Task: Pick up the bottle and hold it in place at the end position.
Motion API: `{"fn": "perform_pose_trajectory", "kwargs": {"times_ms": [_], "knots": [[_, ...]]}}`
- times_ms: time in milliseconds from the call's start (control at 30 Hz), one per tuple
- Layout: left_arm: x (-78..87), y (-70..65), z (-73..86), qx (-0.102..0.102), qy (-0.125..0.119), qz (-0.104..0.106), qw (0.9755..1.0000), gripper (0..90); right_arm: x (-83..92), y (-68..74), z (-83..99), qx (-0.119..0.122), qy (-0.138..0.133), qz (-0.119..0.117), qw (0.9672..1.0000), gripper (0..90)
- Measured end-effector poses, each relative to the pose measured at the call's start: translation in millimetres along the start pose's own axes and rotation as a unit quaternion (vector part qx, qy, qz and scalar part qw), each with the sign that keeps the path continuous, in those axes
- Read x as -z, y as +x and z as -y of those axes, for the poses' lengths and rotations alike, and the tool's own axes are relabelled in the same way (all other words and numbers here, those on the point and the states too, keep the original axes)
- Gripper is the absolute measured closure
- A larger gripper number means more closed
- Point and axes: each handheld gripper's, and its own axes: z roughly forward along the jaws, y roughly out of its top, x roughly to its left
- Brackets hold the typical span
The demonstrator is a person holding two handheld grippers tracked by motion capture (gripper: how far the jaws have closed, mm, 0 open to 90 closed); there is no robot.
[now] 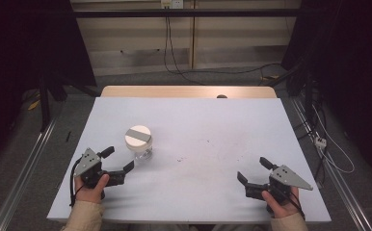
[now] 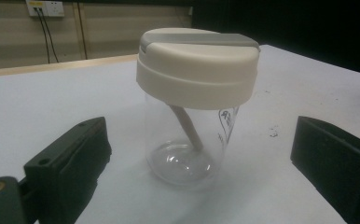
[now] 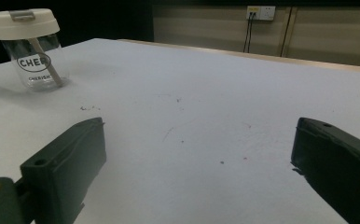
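A clear plastic cup with a cream lid and a grey flap (image 1: pixel 138 143) stands upright left of the table's middle. Inside it a cream straw leans against the wall (image 2: pixel 187 128). My left gripper (image 1: pixel 118 160) is open just in front of and to the left of the cup, jaws spread wide and apart from it. In the left gripper view the cup (image 2: pixel 194 102) sits a little ahead of the two jaws, untouched. My right gripper (image 1: pixel 254 171) rests open at the front right, nothing between its jaws. From there the cup (image 3: pixel 31 46) is far off at the upper left.
The white table sheet (image 1: pixel 213 130) has small dark specks near its middle (image 1: pixel 181 158). A wooden table edge (image 1: pixel 189 91) runs along the back. Cables (image 1: pixel 169 48) hang down a wall beyond, and metal rails flank both sides on the floor.
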Motion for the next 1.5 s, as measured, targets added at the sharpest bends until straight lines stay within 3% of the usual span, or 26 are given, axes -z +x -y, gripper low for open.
{"fn": "perform_pose_trajectory", "kwargs": {"times_ms": [800, 1100, 1333, 1500], "knots": [[-12.1, -0.4, -3.2, -0.008, -0.005, -0.02, 0.9997, 3.2, -0.8, 1.0, -0.7, 0.004, -0.002, 0.003, 1.0, 2.8], [-27.0, -6.8, -6.5, -0.01, 0.012, -0.03, 0.9994, 3.3, -0.2, 0.3, -0.8, 0.004, -0.004, 0.005, 1.0, 2.9], [-39.2, -11.4, -6.6, 0.012, 0.017, -0.044, 0.9988, 3.3, -0.4, 0.5, -0.8, 0.003, -0.005, 0.005, 1.0, 3.0], [-47.4, -15.4, -7.1, 0.011, 0.024, -0.048, 0.9985, 3.3, -0.3, 0.6, -0.9, 0.003, -0.005, 0.005, 1.0, 3.1]]}}
